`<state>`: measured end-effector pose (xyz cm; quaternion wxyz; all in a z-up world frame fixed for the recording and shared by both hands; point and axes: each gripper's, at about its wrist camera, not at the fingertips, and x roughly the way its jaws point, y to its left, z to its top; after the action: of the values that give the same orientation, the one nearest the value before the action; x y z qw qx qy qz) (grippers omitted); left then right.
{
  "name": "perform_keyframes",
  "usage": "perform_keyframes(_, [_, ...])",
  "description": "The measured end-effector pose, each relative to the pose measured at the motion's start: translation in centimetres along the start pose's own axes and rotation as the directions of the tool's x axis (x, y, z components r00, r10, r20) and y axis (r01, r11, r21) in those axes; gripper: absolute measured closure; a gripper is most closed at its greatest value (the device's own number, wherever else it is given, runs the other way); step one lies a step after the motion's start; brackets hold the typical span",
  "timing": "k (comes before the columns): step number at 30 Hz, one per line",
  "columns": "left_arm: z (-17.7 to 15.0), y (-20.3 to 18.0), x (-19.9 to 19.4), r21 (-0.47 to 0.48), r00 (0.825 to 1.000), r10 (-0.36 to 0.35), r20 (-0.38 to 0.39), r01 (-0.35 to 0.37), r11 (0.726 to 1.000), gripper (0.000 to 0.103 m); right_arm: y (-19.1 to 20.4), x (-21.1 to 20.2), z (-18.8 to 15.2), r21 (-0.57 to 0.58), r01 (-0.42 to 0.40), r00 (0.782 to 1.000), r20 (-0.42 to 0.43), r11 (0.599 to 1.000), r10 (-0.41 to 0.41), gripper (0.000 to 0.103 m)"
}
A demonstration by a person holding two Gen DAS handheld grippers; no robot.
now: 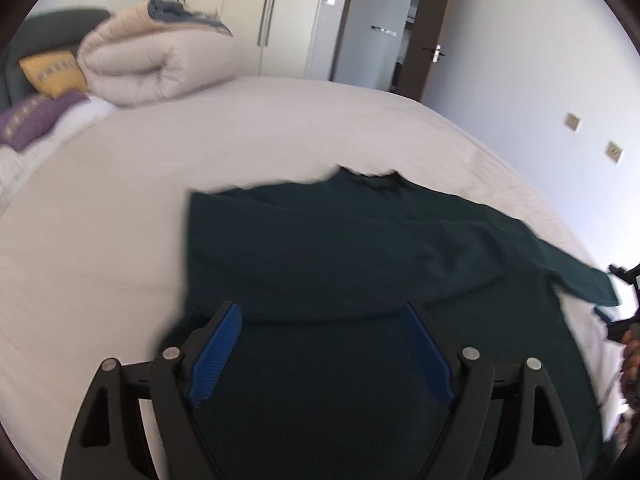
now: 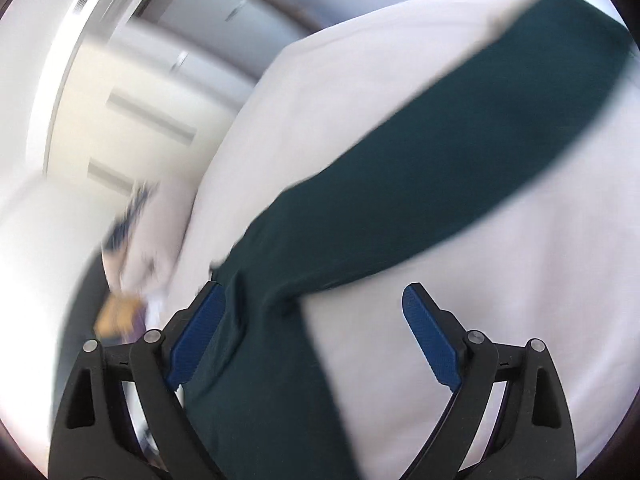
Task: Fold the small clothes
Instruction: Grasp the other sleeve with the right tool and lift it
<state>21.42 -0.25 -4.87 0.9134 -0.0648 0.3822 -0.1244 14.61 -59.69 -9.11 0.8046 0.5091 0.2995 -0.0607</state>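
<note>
Bed: a wide mattress under a pale sheet fills the room, a rolled beige quilt and yellow and purple cushions heaped at its far-left corner, wardrobe doors and an open doorway behind.

Garment: a dark green long-sleeved top lies spread across the near part of the sheet, collar toward the far side, one sleeve stretched out to the right edge of the left wrist view. Its left side shows a straight edge, which suggests that side may already be turned in; the blur leaves this unsure.

Left tongs: jaws stand wide apart over the lower body of the top, nothing pinched between the blue pads; the fabric lies beneath them, not in them.

Right tongs: also wide open, in a heavily smeared view. The sleeve runs diagonally up and away from them, and a band of green cloth passes beside the left pad without being clamped.

Step in hand: judged as a release between folds, both tools free of the cloth.

Next move: likely calls for taking the outstretched sleeve near its cuff and carrying it across the body, keeping the layer flat.
</note>
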Motion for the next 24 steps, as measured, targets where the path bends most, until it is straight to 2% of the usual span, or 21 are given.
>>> perform_keyframes(2, [-0.7,-0.7,0.2,-0.048,0.998,-0.058,-0.034,0.056,0.997,0.019,-2.5,-1.9,1.1,0.123,-0.019,0.999,0.052,0.992,0.013,0.011])
perform_keyframes(5, [-1.5,-1.3,0.5,-0.106,0.993,-0.104,-0.064,0.097,0.990,0.019,-4.2,-3.7,1.7,0.200,-0.060,0.992,0.122,0.978,0.035,0.013])
perform_keyframes(9, [-2.3,-1.9,0.6,-0.132,0.992,-0.098,-0.083,0.087,0.987,0.019,-5.0,-5.5,1.7,0.287,-0.092,0.976,0.216,0.954,0.029,0.016])
perform_keyframes(12, [-2.3,-1.9,0.8,-0.134,0.991,-0.090,-0.096,0.077,0.988,0.019,-6.3,-6.8,2.3,0.317,-0.092,0.970,0.244,0.944,0.013,0.020])
perform_keyframes(15, [-2.3,-1.9,1.2,-0.146,0.989,-0.095,-0.110,0.078,0.986,0.019,-5.3,-6.5,1.1,0.323,-0.077,0.969,0.247,0.943,-0.005,0.023])
perform_keyframes(19, [-2.3,-1.7,2.2,-0.168,0.986,-0.108,-0.127,0.086,0.982,0.019,-2.0,-5.5,-0.3,0.301,-0.038,0.962,0.268,0.953,-0.046,0.027])
perform_keyframes(22, [-2.3,-1.6,2.8,-0.174,0.983,-0.117,-0.140,0.092,0.980,0.019,-0.4,-4.8,-2.1,0.302,-0.012,0.955,0.285,0.953,-0.078,0.042])
perform_keyframes(23, [-2.4,-1.4,2.9,-0.180,0.982,-0.122,-0.142,0.095,0.979,0.019,0.0,-4.7,-2.6,0.303,0.001,0.955,0.283,0.953,-0.091,0.053])
perform_keyframes(24, [-2.3,-1.3,3.0,-0.188,0.981,-0.127,-0.144,0.098,0.977,0.019,0.5,-4.4,-3.2,0.301,0.020,0.956,0.273,0.953,-0.106,0.070])
